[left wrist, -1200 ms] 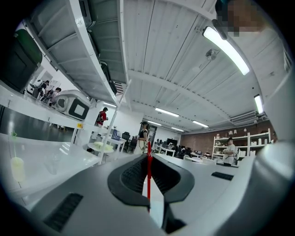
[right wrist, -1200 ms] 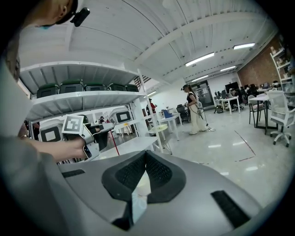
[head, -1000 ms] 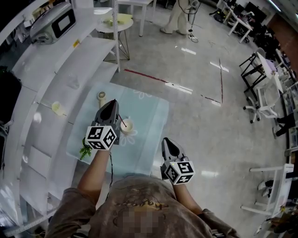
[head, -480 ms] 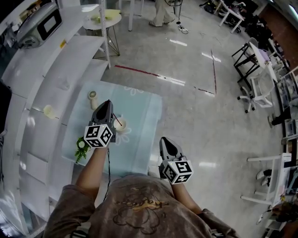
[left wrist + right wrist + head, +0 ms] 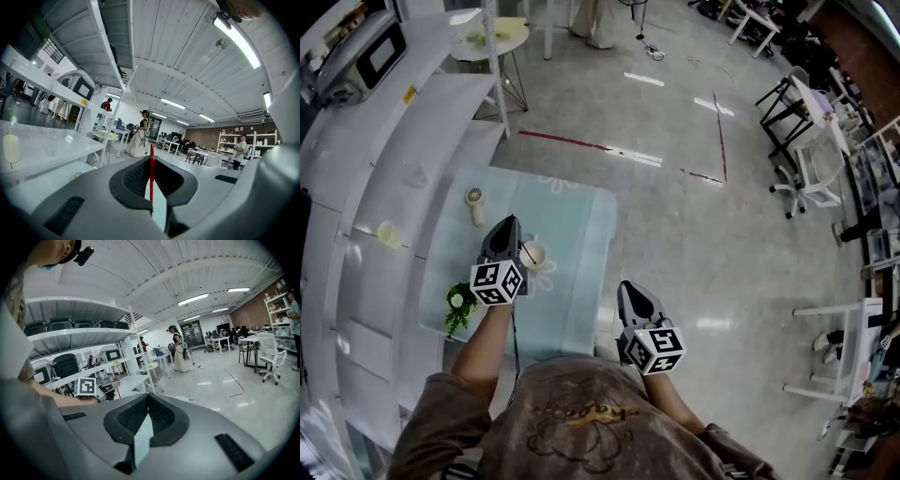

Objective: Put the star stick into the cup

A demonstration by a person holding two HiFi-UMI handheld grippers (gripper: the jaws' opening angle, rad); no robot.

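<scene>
Clamping a thin red stick (image 5: 151,171), the left gripper (image 5: 509,223) has its jaws closed on the shaft, above the pale blue table (image 5: 581,225) and just beside the cup (image 5: 533,255). The stick looks light, stiff and slender. It would probably pivot or slip in a loose pinch, so a firm hold on the shaft, clear of the end that enters the cup, seems best. Its long axis runs along the seam of the jaws and pokes out past their tips. From the head view it slants toward the cup. The star is not visible. The right gripper (image 5: 626,287) hangs near the table's right edge, jaws together on nothing.
</scene>
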